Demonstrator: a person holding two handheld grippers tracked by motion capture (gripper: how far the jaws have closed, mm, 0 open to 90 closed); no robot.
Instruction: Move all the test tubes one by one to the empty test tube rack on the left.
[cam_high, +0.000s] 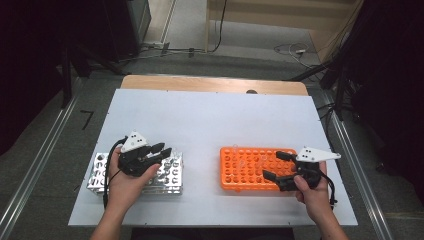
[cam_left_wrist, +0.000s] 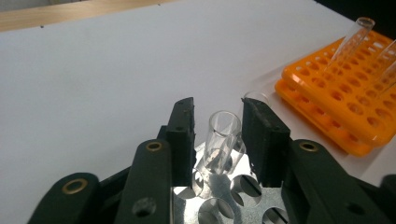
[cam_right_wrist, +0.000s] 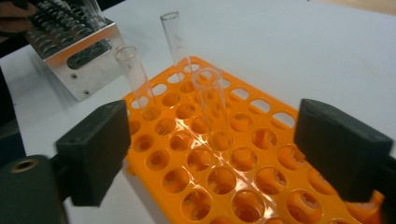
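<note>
A clear glass tube (cam_left_wrist: 223, 140) is seen standing in a hole of the metal rack (cam_high: 172, 172) at the counter's (cam_high: 210, 120) 8 o'clock. It lies between the jaws of the left claw (cam_left_wrist: 217, 133), which are narrowly parted; no pad is pressed on it. The tube is judged light, rigid, slippery and fragile. Hold is best taken below the rim, squarely and gently, with a straight lift. The left claw is held low over the rack, pointing toward 2 o'clock. The right claw (cam_right_wrist: 212, 154), jaws wide and empty, is held over the orange rack (cam_right_wrist: 261, 186) at 4 o'clock, pointing toward 10 o'clock. Three further tubes (cam_right_wrist: 210, 100) stand there.
</note>
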